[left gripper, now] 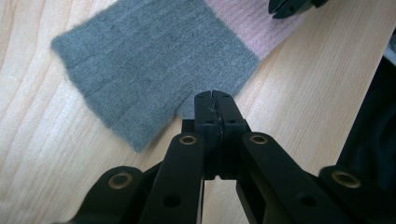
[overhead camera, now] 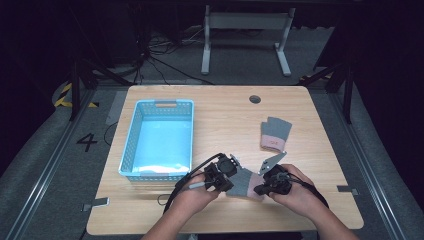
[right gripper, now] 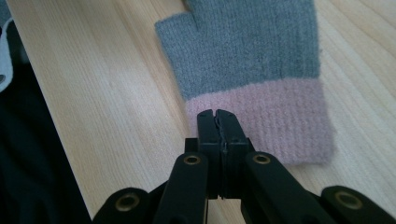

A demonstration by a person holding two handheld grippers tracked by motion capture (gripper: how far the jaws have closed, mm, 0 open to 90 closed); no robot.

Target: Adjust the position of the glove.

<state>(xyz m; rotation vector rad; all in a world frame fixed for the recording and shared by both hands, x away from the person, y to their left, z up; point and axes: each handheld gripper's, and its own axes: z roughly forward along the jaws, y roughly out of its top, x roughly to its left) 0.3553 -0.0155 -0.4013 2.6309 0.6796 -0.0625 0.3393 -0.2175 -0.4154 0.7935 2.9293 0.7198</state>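
Observation:
A grey fingerless glove with a pink cuff (overhead camera: 244,183) lies flat near the table's front edge, between my two grippers. My left gripper (overhead camera: 230,186) (left gripper: 214,96) is shut, its tips pinching the edge of the glove's grey part (left gripper: 154,60). My right gripper (overhead camera: 258,190) (right gripper: 217,115) is shut on a corner of the pink cuff (right gripper: 280,121). A second glove of the same kind (overhead camera: 274,134) lies farther back on the right, apart from both grippers.
A light blue plastic basket (overhead camera: 131,135) stands on the left half of the wooden table (overhead camera: 225,115). A round cable hole (overhead camera: 255,99) sits near the far edge. Beyond the table are a white desk frame and floor cables.

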